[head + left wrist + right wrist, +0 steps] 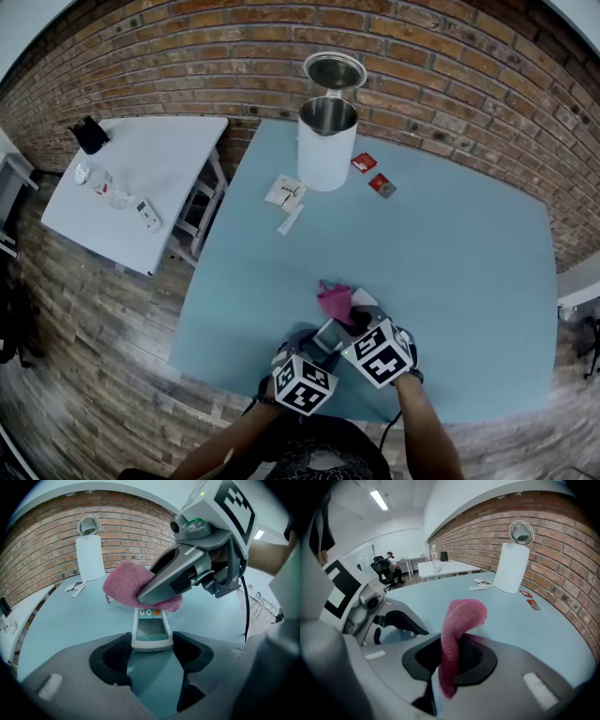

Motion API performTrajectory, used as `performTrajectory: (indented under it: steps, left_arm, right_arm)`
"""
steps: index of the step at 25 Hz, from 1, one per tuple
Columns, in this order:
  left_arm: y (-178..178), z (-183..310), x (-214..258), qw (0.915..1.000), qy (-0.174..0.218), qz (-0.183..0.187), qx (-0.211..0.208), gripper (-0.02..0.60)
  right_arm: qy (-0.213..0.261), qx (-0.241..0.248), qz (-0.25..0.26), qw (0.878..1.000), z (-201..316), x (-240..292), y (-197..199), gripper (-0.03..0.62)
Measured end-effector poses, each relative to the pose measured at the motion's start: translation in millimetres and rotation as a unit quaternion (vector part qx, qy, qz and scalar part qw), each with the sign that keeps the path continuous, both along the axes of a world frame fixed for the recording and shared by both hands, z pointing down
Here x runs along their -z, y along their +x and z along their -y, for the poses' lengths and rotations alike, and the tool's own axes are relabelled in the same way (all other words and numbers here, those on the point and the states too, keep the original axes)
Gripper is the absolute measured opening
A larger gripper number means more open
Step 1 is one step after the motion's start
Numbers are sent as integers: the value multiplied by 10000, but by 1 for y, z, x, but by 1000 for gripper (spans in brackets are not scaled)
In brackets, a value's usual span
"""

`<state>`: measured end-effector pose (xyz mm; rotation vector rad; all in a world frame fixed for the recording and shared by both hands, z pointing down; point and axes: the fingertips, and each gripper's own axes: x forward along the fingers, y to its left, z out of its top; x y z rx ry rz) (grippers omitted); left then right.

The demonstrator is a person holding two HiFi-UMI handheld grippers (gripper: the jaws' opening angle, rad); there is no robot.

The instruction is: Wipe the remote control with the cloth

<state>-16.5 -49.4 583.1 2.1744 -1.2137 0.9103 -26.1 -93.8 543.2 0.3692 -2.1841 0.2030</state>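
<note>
The remote control (150,629) is near the tabletop's (459,253) 6 o'clock edge, its near end pinched in the left gripper's (151,648) fingers. The cloth (457,630), clamped in the right gripper's (452,660) fingers, covers its far end. A white canister (327,141) stands toward 12 o'clock.

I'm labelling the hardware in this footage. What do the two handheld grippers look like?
Both the left gripper and right gripper have smooth grey plastic bodies with black padded jaws. Each carries a cube of black-and-white square markers. The right one shows a green light beside a small lens, and a black cable trails from it. The forearms show no sleeves.
</note>
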Motion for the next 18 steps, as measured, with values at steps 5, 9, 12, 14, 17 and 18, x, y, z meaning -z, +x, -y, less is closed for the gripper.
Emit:
performTrajectory:
  steps: [5,9,12,14,17,18]
  left_arm:
    - [0,-1,-1,10000,17,7,12,284]
    - [0,1,-1,10000,24,20,33,284]
    - [0,1,-1,10000,19,13,26,284]
    - [-1,1,-1,10000,17,15,16,284]
    - [-2,1,-1,10000,19,26,13,284]
    - [-1,1,-1,10000,15,30,10,284]
  right_arm:
    - [-120,224,5,9997,-15,-2,-6,66]
    - [-315,348,82,9989,-23,0,-9,66]
    - [-483,503,148,9975,-33,2,-13,66]
    - [-620,595,247,9960,-39,5,-19,66]
    - [-811,754,316,9933,-48,5,-27,66]
    - [-883,783,330,9925,-50,4,-28,66]
